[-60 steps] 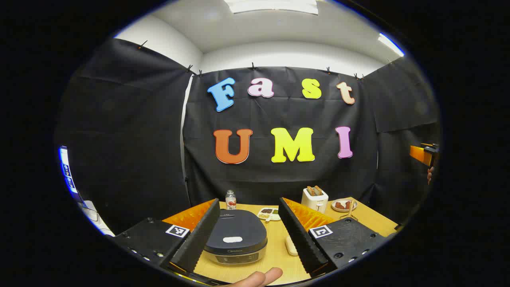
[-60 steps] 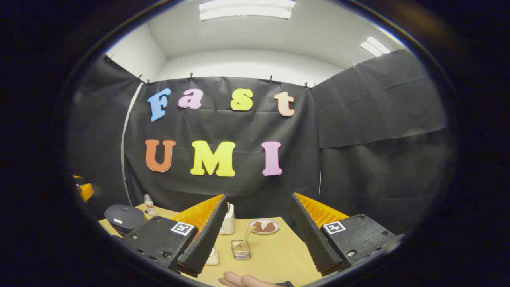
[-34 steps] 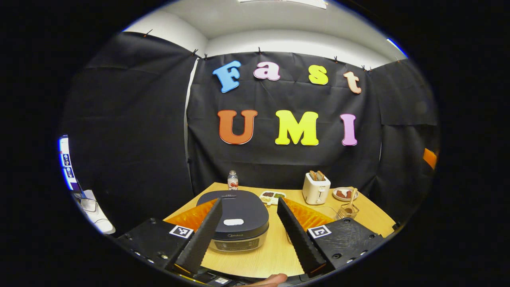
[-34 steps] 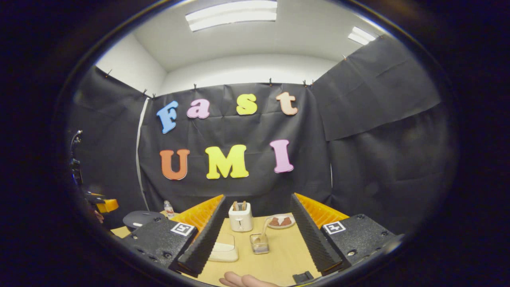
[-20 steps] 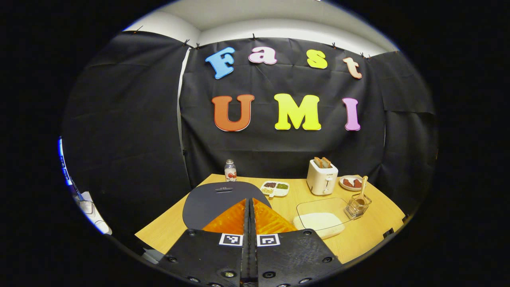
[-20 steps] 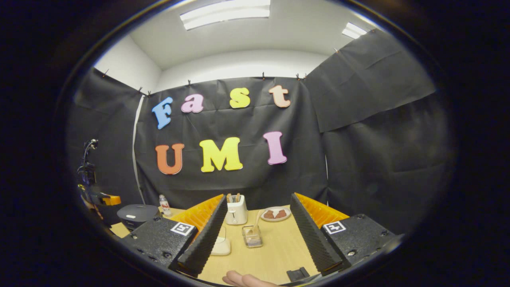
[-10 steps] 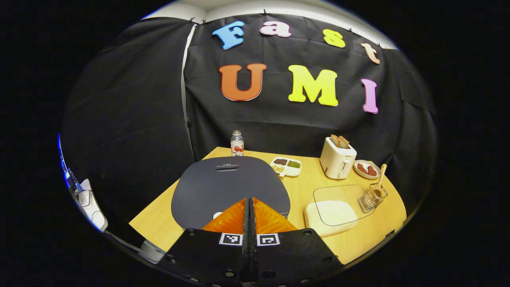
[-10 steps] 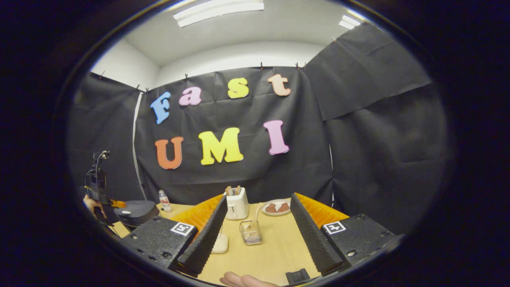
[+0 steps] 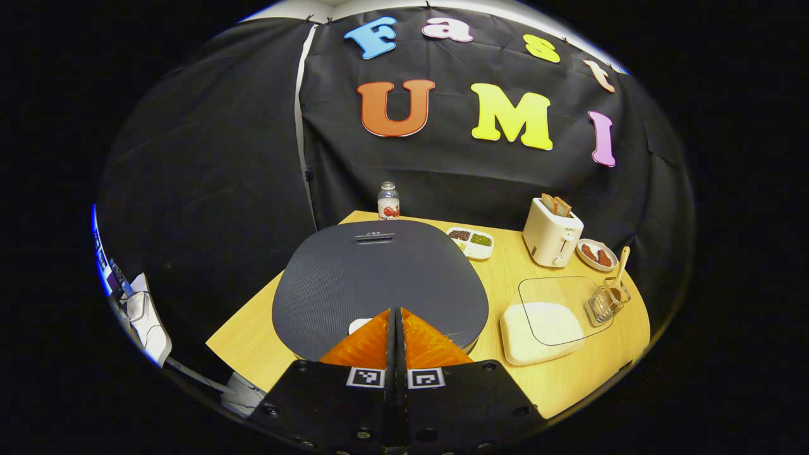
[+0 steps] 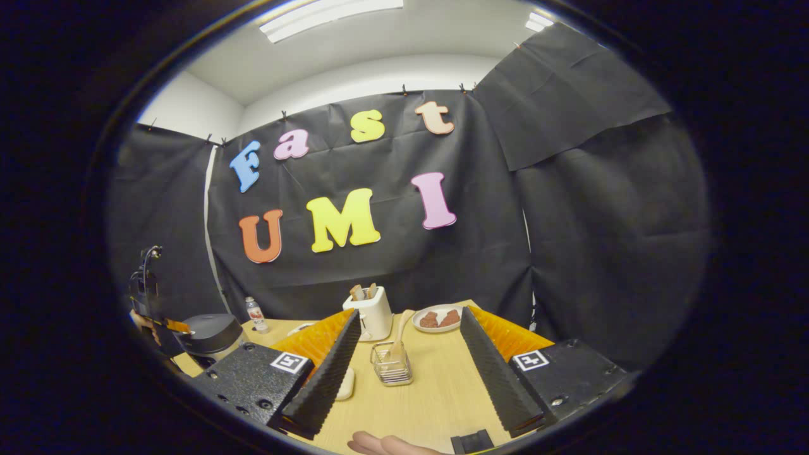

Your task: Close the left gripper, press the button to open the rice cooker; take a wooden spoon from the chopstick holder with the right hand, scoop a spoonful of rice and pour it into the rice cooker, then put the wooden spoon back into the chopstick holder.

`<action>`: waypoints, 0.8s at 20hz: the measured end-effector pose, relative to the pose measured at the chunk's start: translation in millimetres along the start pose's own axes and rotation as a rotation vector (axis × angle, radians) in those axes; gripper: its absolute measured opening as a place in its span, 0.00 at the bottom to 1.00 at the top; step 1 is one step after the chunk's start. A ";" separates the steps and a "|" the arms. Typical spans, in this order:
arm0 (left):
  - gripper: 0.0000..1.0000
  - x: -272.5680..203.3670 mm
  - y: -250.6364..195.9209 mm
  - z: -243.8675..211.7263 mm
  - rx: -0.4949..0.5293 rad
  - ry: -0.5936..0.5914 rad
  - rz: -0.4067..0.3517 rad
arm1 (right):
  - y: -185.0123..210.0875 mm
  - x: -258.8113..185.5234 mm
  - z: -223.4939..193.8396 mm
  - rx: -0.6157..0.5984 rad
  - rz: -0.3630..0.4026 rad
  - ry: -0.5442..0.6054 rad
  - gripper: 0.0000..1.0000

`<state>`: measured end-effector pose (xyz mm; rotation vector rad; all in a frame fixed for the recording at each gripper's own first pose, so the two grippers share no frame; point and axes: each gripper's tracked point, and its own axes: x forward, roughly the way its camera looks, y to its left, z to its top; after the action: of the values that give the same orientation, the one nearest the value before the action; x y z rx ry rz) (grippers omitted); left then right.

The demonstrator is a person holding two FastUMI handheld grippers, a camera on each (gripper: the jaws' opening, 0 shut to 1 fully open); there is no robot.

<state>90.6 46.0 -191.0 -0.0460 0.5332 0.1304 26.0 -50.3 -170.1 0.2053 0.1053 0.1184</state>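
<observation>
The rice cooker (image 9: 379, 284) sits lid-down right under our left gripper (image 9: 395, 313), whose jaws are pressed together on nothing. The pale button (image 9: 358, 325) peeks out just left of the tips, so we risk coming down off-centre and sliding across the lid instead of popping it; honestly we can't tell if we're touching yet. Well right of the cooker, past the rice tray (image 9: 542, 323), the wooden spoon (image 10: 399, 338) stands in the chopstick holder (image 10: 392, 365), ahead of and between our right gripper's (image 10: 404, 373) wide-spread, empty fingers.

Bare table (image 10: 436, 392) before chopstick holder (image 10: 392, 364), toaster (image 10: 373, 314) just behind
</observation>
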 end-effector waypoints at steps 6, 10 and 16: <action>0.00 2.8 0.5 -0.2 -0.059 -0.009 -0.046 | -11.8 23.4 -23.3 -0.041 -0.003 0.018 1.00; 0.00 6.6 0.8 -6.8 -0.047 0.003 -0.053 | -22.8 37.5 -29.8 -0.008 -0.007 0.064 1.00; 0.00 -1.2 1.1 11.4 -0.138 -0.045 -0.043 | -21.0 36.6 -22.9 -0.017 -0.031 0.084 1.00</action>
<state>95.2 47.9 -180.6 -0.1886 0.4774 0.1256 61.7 -61.5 -200.2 0.1816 0.1906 0.0969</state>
